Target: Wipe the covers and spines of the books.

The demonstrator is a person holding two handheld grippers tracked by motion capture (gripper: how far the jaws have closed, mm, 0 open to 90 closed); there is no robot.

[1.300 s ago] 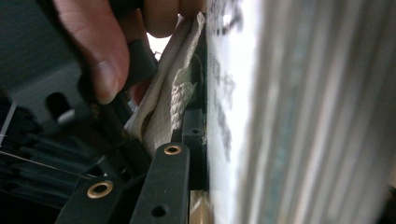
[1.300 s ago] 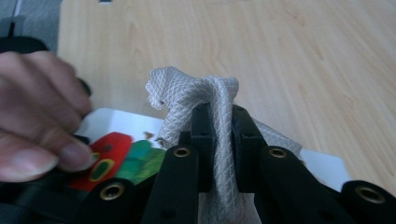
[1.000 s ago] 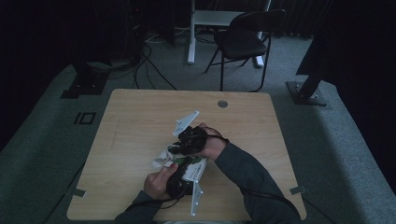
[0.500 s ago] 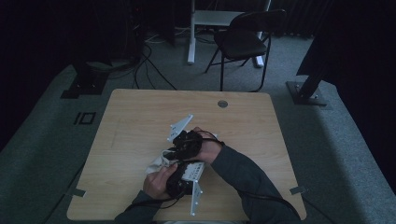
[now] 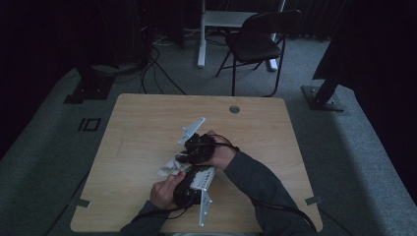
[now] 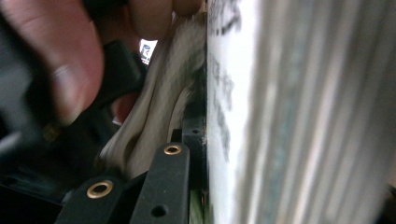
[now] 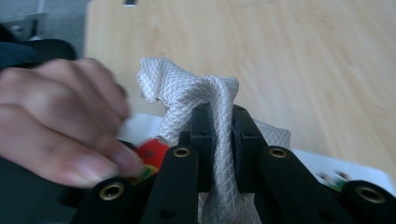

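In the high view, we see the white cloth (image 5: 167,167) bunched on the wooden table (image 5: 137,132), just left of both tools. The left gripper (image 5: 189,189) sits clenched against a white box (image 5: 204,178) — whether it pinches the cloth too, we cannot tell. Further right, the right gripper (image 7: 220,122) is clamped on the cloth, a fold standing up between its jaws.

Dim high view, dark surroundings, blurred close-ups in gripper views
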